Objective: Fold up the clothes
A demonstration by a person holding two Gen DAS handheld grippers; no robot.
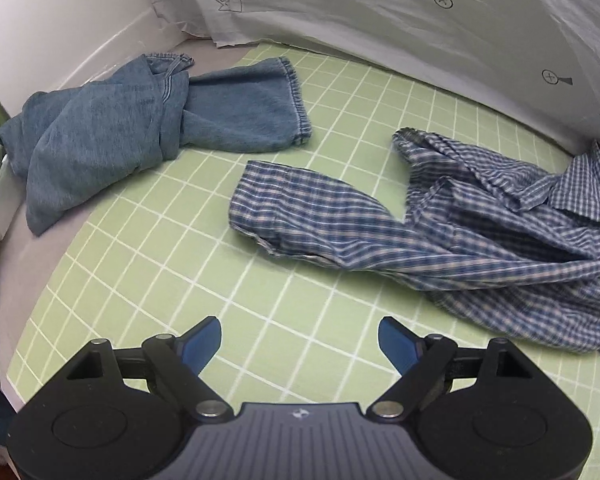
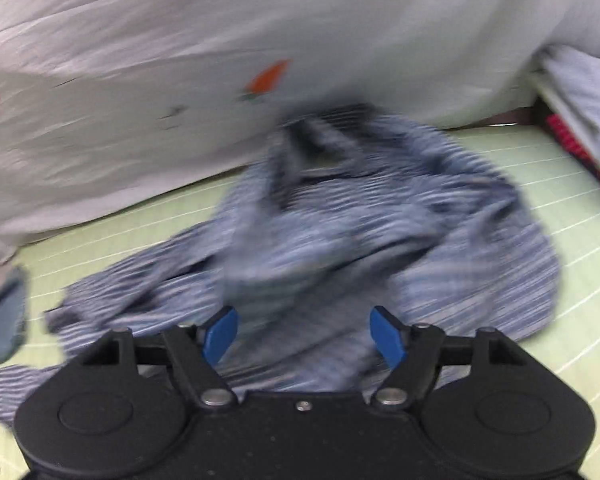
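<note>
A crumpled blue-and-white checked shirt [image 1: 480,232] lies on the green gridded mat [image 1: 188,280], one sleeve stretched toward the left. A crumpled blue denim garment [image 1: 112,128] lies at the far left of the mat. My left gripper [image 1: 300,344] is open and empty, above bare mat in front of the shirt's sleeve. In the blurred right wrist view the same checked shirt [image 2: 340,232] lies in a heap just beyond my right gripper [image 2: 304,334], which is open and empty over the shirt's near edge.
A white printed sheet [image 1: 380,20] hangs along the back edge of the mat; it also shows in the right wrist view [image 2: 180,60]. A white wall or board [image 1: 52,20] stands at the far left. Red and dark items [image 2: 572,148] sit at the mat's right edge.
</note>
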